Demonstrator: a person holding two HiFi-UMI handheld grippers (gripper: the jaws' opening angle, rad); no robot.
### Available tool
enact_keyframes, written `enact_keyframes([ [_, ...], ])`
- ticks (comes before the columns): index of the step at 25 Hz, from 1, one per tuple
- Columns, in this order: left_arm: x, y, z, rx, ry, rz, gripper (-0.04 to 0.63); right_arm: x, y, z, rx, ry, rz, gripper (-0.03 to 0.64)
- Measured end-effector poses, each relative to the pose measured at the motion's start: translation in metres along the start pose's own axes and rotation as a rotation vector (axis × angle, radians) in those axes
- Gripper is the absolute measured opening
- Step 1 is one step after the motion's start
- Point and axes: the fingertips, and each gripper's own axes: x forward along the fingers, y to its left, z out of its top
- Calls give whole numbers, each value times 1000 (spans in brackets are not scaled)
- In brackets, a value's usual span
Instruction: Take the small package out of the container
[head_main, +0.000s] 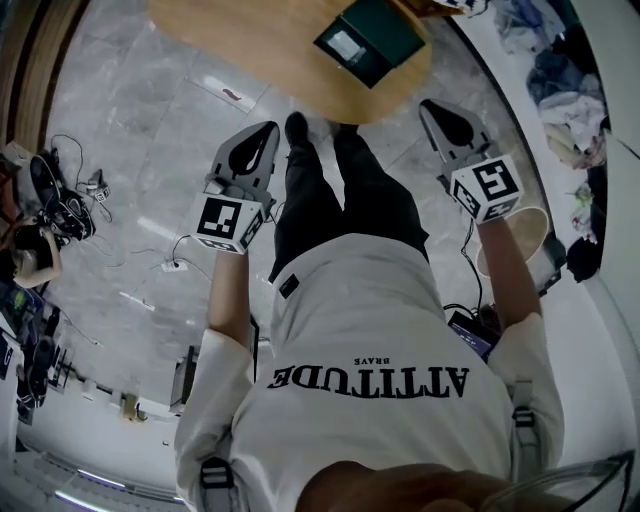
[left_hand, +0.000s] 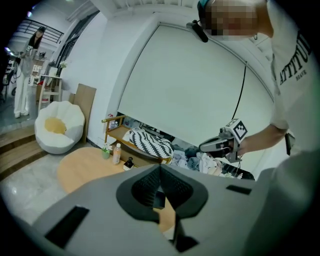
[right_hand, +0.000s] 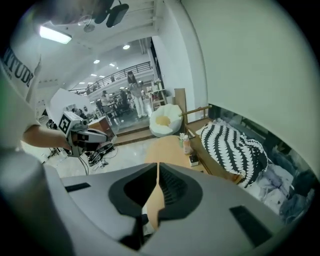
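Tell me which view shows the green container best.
The head view: the container sits on the round table, seen clearly from above. The gripper views show the table, but the left tongs and right tongs block the container.

ATTITUDE is printed in large black capitals across the white shirt (head_main: 370, 380), with BRAVE set in small letters next to it; both are seen upside down in the head view. The fragment ATTITU is caught on the shirt (left_hand: 292, 62) in the left gripper view, and TUDE on the shirt (right_hand: 17, 75) in the right gripper view. The pale label (head_main: 345, 45) on the container (head_main: 390, 28) is too small to be read.
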Motion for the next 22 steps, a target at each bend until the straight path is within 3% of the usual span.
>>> enact_keyframes([
  [11, 32, 15, -65, -22, 30, 80, 21, 82, -20, -58, -41, 105, 124, 23],
  [22, 61, 55, -128, -134, 25, 142, 21, 175, -38, -122, -21, 184, 155, 23],
])
